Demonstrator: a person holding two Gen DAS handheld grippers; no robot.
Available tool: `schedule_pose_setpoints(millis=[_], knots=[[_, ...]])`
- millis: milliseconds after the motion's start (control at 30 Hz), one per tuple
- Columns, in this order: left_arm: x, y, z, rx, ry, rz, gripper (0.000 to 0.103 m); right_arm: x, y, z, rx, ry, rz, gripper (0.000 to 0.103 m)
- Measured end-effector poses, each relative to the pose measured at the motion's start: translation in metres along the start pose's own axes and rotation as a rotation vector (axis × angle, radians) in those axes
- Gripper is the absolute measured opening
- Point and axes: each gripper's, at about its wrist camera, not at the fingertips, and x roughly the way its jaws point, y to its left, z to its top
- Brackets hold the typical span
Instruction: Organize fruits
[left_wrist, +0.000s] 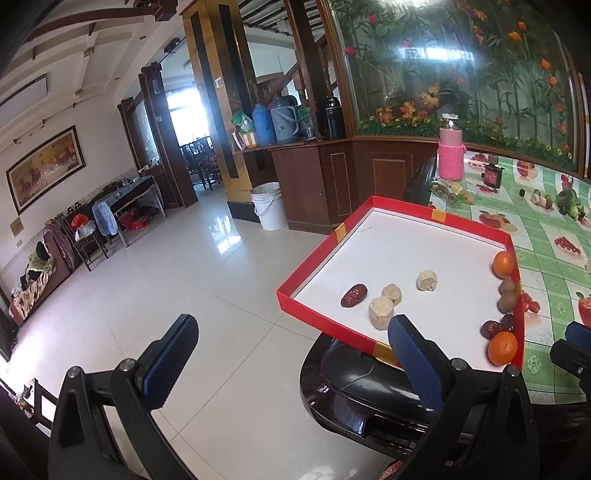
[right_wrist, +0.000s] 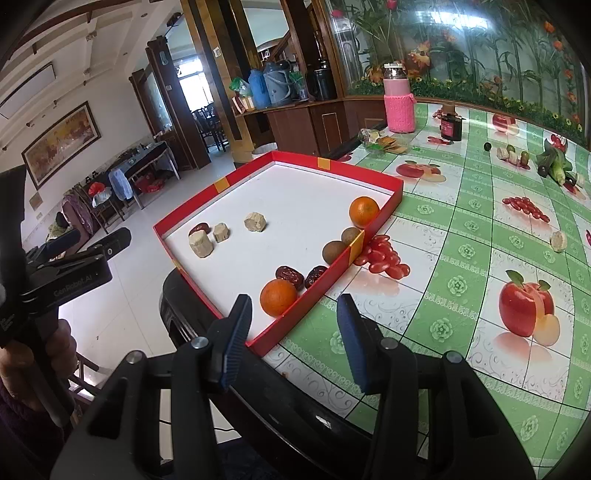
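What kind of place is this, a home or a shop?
Most likely a family home: a dining table under a fruit-print cloth, thermos flasks on a wooden cabinet, and a framed painting on the living-room wall.

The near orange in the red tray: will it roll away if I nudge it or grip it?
Likely yes: the near orange is round and lies loose on the tray's smooth white floor. The rim beside it should stop it rolling rightward. Its firm-looking peel probably tolerates a moderate grip.

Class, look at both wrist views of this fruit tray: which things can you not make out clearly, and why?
- Near corner of the red tray: right wrist view, behind the right gripper.
- Pale chunk: left wrist view, partly behind the left gripper finger.
- Far-table items: right wrist view, too small to identify.
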Motion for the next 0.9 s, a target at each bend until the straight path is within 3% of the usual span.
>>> schedule_pose_setpoints(millis=[900], knots=[[0.0013, 0.0052, -0.0049, 0.002, 0.019, -0.001, 0.103, 0.0011, -0.0004, -0.0005, 0.002, 0.005, 0.002, 0.050]])
